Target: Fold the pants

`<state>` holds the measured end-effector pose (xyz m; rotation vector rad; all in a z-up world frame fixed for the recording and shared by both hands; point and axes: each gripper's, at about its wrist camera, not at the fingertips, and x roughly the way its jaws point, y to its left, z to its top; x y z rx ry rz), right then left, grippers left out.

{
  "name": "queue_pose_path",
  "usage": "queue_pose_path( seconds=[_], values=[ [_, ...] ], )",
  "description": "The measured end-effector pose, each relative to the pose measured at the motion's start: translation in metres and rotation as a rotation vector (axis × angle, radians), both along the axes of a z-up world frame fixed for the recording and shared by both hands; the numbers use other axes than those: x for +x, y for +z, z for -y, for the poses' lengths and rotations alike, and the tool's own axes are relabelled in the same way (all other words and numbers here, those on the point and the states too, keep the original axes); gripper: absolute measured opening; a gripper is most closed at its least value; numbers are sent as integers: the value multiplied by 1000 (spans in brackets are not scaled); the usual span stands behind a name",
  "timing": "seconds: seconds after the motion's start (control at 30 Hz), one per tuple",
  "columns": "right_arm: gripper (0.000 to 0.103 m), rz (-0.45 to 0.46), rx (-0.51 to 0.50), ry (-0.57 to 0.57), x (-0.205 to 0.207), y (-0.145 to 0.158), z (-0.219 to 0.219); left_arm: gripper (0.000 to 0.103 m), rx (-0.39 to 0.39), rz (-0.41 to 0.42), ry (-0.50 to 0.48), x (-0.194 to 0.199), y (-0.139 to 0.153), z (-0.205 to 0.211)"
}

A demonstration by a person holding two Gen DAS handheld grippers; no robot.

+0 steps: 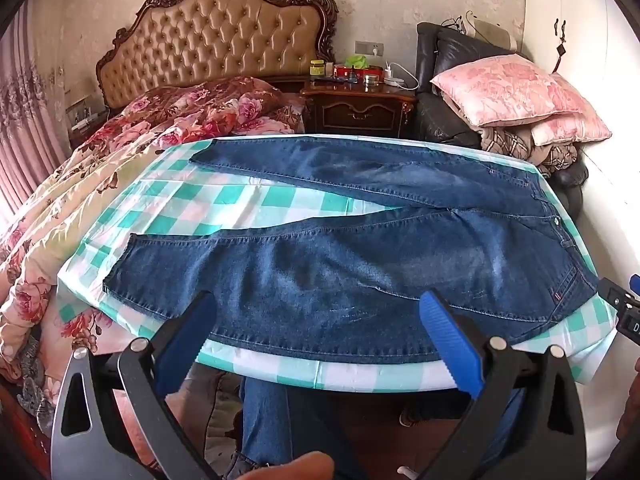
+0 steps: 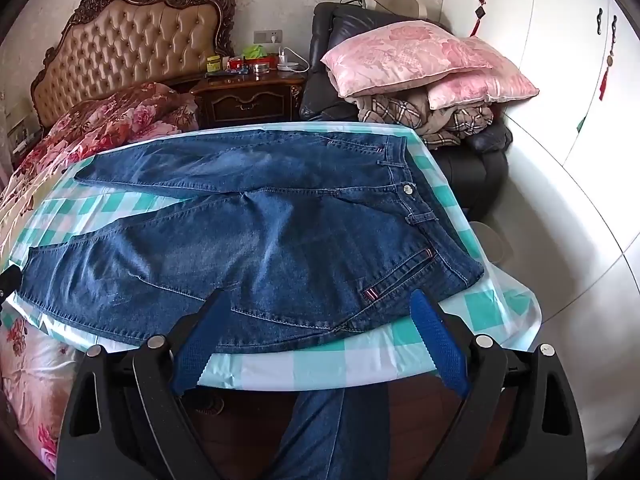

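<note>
Dark blue jeans [image 1: 340, 264] lie flat on a table with a green-and-white checked cloth [image 1: 224, 200], waist to the right, both legs spread apart toward the left. My left gripper [image 1: 316, 304] is open, its blue fingers above the near leg at the table's front edge, holding nothing. My right gripper [image 2: 320, 300] is open and empty above the jeans [image 2: 260, 248] near the hip pocket and waist. The right gripper's tip also shows in the left wrist view [image 1: 624, 304] at the right edge.
A bed with a floral quilt [image 1: 100, 168] stands left of the table. A wooden nightstand [image 1: 360, 108] and a black armchair with pink pillows [image 2: 420, 68] stand behind. White wardrobe doors [image 2: 560, 100] are to the right. The person's legs [image 2: 320, 432] are under the table's front edge.
</note>
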<state>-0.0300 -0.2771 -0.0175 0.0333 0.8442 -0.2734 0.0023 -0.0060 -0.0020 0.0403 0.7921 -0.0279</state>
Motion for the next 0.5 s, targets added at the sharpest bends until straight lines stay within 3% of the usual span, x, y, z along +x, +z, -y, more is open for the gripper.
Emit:
queue_pose_path(
  seconds=[0.5],
  values=[
    [88,0,-1,-3,-2,0,0,101,-7,-2,0,-2,6,-3]
  ],
)
